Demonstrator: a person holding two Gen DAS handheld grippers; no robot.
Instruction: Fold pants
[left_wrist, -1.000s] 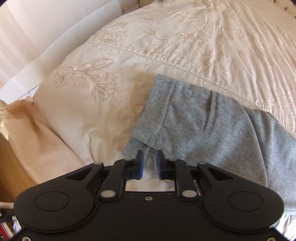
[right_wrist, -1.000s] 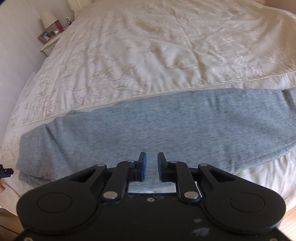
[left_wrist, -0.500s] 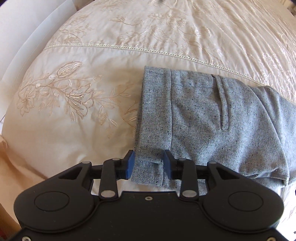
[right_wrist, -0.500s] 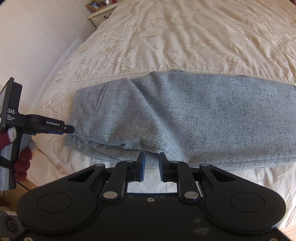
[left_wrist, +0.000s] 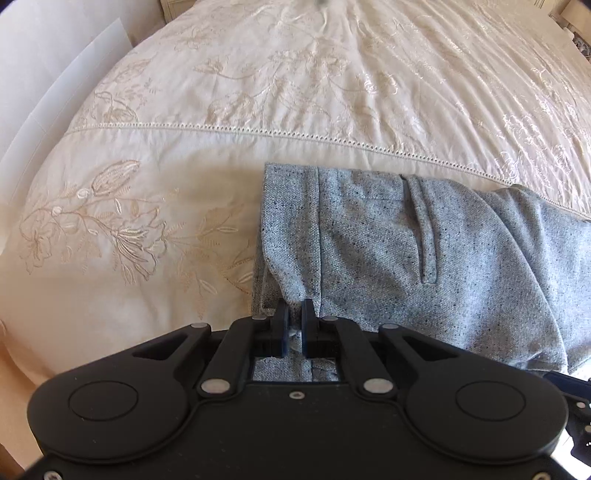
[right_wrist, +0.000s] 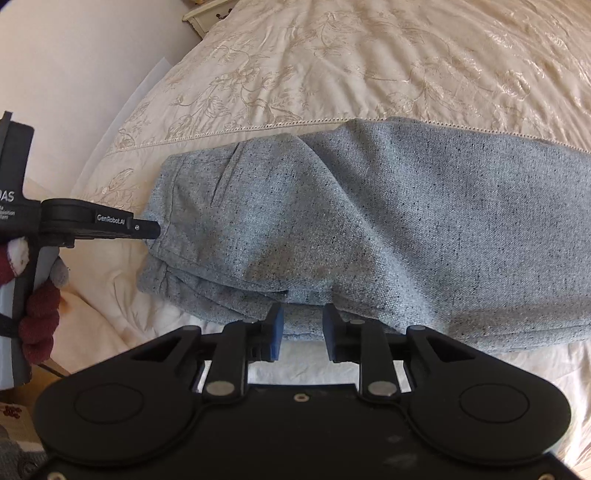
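Observation:
Grey speckled pants (left_wrist: 424, 258) lie along the near edge of a cream embroidered bedspread (left_wrist: 295, 92), waistband to the left. My left gripper (left_wrist: 294, 321) is shut on the near corner of the waistband. In the right wrist view the pants (right_wrist: 369, 221) spread across the middle, and the left gripper (right_wrist: 147, 229) touches the waistband from the left. My right gripper (right_wrist: 303, 328) is open, its blue pads on either side of the near folded edge of the pants, not pinching it.
A white wall (left_wrist: 44, 55) runs along the bed's left side. A small nightstand (right_wrist: 207, 14) stands at the far left corner. A gloved hand (right_wrist: 37, 314) holds the left gripper. The bed's front edge lies just under both grippers.
My left gripper has closed on the waistband corner. My right gripper has moved left and closer to the pants' near edge and has opened wider.

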